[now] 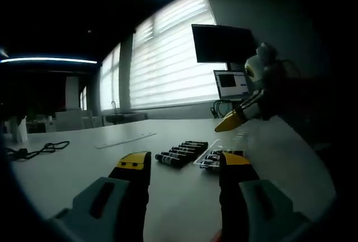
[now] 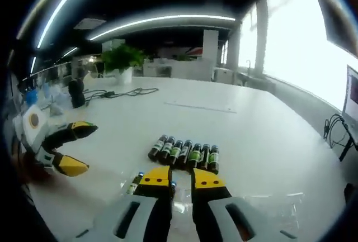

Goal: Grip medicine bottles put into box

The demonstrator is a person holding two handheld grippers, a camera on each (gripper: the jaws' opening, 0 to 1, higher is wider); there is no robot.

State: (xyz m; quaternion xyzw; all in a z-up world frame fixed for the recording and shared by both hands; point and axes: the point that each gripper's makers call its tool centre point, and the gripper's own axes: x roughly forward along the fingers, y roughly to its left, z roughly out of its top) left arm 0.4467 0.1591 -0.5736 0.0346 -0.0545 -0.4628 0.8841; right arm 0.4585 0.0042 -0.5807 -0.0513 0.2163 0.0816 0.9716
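Observation:
Several dark medicine bottles [image 1: 182, 152] with green labels lie side by side in a row [image 2: 184, 153] on the white table. Beside the row sits a clear plastic box [image 1: 208, 164] holding a few bottles; one blue-capped bottle [image 2: 134, 183] lies just left of my right jaws. My left gripper [image 1: 183, 162] is wide open and hovers short of the row, with nothing between its jaws; it also appears at the left [image 2: 71, 147]. My right gripper [image 2: 182, 178] has its jaws close together above the box, and I see nothing held. Its yellow tip [image 1: 231, 121] hangs over the box.
A monitor [image 1: 222, 43] and a laptop [image 1: 230, 83] stand at the table's far end by the blinds. A black cable [image 1: 39, 150] lies at the left, and more cables [image 2: 120, 92] near a potted plant [image 2: 120, 60]. A thin strip [image 2: 198, 107] lies beyond the bottles.

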